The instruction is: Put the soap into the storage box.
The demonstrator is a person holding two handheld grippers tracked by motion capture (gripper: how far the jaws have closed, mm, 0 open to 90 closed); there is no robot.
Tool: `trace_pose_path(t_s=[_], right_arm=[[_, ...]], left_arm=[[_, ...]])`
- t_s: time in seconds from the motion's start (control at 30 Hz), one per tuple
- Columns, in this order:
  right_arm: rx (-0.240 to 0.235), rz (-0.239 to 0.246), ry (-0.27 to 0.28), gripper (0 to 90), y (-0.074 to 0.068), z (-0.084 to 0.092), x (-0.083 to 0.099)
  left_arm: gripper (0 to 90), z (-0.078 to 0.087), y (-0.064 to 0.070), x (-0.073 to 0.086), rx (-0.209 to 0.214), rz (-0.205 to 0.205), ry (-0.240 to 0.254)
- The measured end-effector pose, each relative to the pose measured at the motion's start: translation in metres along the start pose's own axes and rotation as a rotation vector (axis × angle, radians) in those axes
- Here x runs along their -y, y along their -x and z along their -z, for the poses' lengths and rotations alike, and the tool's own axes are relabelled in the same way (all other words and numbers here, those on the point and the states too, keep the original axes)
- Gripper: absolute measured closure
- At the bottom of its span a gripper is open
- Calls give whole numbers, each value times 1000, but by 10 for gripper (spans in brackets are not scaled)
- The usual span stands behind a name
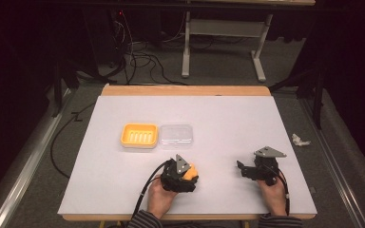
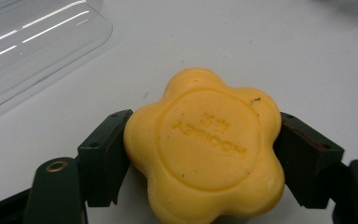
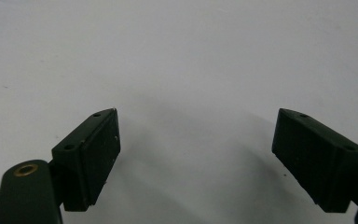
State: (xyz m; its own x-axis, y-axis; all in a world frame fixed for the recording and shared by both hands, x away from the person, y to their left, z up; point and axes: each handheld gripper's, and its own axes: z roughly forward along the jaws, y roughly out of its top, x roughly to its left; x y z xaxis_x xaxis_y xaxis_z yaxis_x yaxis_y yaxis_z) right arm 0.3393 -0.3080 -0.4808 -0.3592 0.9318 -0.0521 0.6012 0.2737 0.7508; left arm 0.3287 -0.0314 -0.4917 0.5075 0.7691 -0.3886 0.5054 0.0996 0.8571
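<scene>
Left tongs (image 2: pixel 203 154) clamped on yellow soap (image 2: pixel 205 147), resting on tabletop (image 2: pixel 261 51). Right tongs (image 3: pixel 196 158) wide, holding nothing, above bare tabletop.

A yellow soap dish (image 1: pixel 139 135) touches a clear lid (image 1: pixel 176 134); perhaps crumpled paper (image 1: pixel 300 139) lies apart.

Floor: grey carpet (image 1: pixel 218 66), dimly lit, black cables (image 1: pixel 142 59) trailing across it.
Furniture: white-topped bench (image 1: pixel 228 114) with a wooden edge; a grey table frame (image 1: pixel 259 59) behind.
Surroundings: dark.
Litter: crumpled white scrap (image 1: pixel 300 140) on the floor at right.
</scene>
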Motion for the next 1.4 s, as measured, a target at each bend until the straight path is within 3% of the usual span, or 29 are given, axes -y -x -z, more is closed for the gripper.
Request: trace_pose_path(t_s=[0.8, 1.4], right_arm=[[0, 0, -5, 154, 0, 0, 0], [1, 0, -6, 155, 0, 0, 0]], left_arm=[[273, 28, -8, -22, -10, 25, 102], [277, 59, -28, -55, -50, 33, 192]])
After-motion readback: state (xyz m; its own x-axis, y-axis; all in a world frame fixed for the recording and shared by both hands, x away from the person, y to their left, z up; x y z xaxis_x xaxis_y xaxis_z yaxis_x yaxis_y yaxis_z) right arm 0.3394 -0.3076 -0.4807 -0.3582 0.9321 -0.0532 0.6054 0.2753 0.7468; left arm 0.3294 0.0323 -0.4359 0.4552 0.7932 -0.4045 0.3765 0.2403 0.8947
